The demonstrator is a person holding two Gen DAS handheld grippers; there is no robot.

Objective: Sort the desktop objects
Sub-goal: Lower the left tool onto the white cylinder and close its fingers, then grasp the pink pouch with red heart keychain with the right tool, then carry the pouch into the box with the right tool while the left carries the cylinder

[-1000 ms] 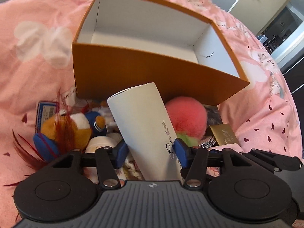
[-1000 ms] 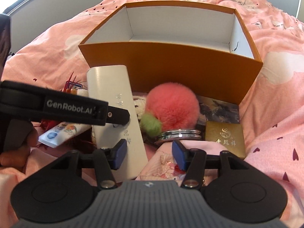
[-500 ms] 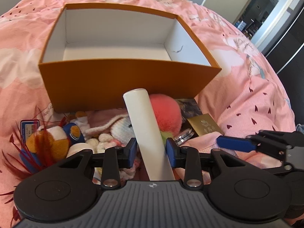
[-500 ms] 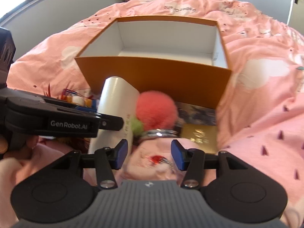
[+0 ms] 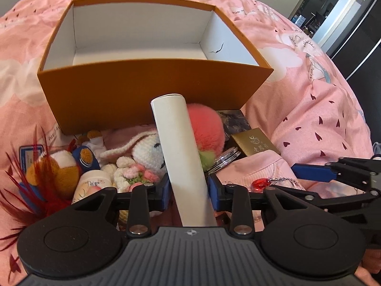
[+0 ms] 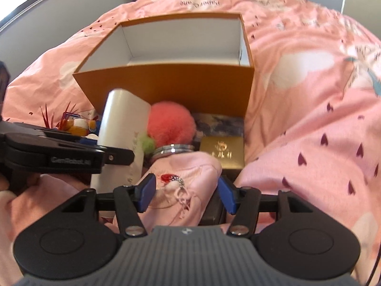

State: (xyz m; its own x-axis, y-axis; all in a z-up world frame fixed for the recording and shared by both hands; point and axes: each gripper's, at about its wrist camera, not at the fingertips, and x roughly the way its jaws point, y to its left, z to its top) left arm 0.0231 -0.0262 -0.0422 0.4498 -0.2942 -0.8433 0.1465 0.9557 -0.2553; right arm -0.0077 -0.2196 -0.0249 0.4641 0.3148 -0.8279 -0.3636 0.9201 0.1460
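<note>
A white tube (image 5: 182,157) is clamped between the blue pads of the left gripper (image 5: 189,188) and is tilted toward an open orange box (image 5: 152,95). A pink pompom (image 5: 209,131), a crocheted bunny (image 5: 145,152) and a gold card box (image 5: 254,141) are seen on the pink bedding (image 5: 309,119).

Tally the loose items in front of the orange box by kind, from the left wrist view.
Plush and crochet toys: 3, the bird plush, crochet bunny, pink pompom
White case: 1, held in the left gripper
Small jar: 1
Gold box: 1
Round tins: 1 stack
Pink pouch: 1
Total: 8; some items are partly hidden, so more may lie under the pile.
</note>
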